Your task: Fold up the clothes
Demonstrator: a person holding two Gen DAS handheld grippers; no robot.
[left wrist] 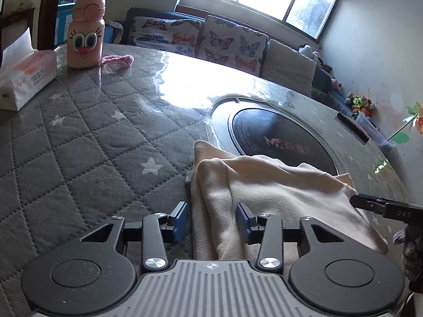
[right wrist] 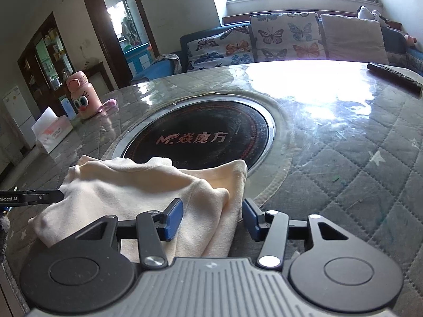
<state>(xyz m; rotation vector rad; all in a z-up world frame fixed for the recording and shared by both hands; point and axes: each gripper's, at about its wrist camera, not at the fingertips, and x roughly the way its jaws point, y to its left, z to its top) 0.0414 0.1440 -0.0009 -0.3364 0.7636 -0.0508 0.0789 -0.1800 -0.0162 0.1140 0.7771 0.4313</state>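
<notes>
Cream garment (left wrist: pixel 277 198) lying crosswise, bunched, between both grippers. Left gripper (left wrist: pixel 212 220) released astride its left end; right gripper (right wrist: pixel 212 219) released astride its right end, pads apparently clear of cloth.

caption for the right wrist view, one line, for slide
Right tongs open astride a folded edge of the cream garment on the quilted table, left tongs at its far side.

Grey quilted star-patterned desk (left wrist: pixel 79 158) under clear film carries: folded cream cloth (left wrist: pixel 264 190), pink cartoon-faced bottle (left wrist: pixel 86 34), white tissue pack (left wrist: pixel 26 79), black remote control (right wrist: pixel 394 77).
</notes>
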